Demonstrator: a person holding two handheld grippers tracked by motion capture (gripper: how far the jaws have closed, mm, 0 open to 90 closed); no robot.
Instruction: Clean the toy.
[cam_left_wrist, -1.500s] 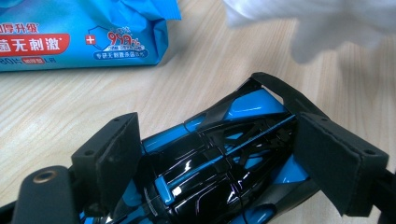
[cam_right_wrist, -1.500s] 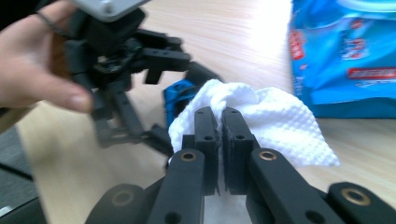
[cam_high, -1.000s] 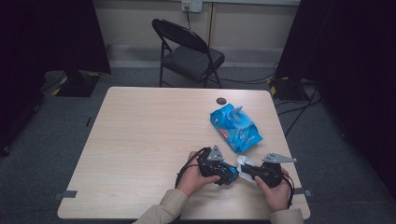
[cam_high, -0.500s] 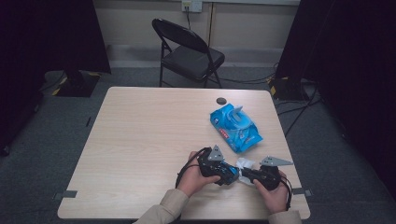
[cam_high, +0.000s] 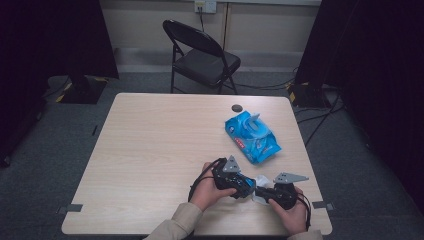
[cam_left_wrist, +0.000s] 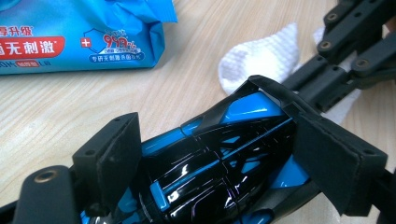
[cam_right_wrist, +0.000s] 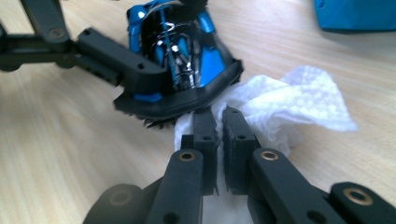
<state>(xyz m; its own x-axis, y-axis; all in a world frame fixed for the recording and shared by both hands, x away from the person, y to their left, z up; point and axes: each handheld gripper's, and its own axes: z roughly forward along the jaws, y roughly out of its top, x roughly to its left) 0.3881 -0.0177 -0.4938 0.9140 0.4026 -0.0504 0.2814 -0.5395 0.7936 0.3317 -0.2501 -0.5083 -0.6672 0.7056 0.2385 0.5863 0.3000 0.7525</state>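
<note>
The premises appeared to be a recording studio or lab room rather than a home. A bare wooden table (cam_high: 150, 150) stood on grey carpet (cam_high: 45, 165), flanked by black curtains (cam_high: 380, 75) (cables (cam_high: 320, 125) trailing), with one folding chair (cam_high: 202, 57).

Your toy car (cam_left_wrist: 219, 154) sits at the table's (cam_high: 150, 150) five o'clock, the wipe (cam_high: 261, 183) touching its three o'clock side. The wipes pack (cam_high: 251, 137) lies at the car's one o'clock, a small disc (cam_high: 236, 107) near the pack's eleven.
</note>
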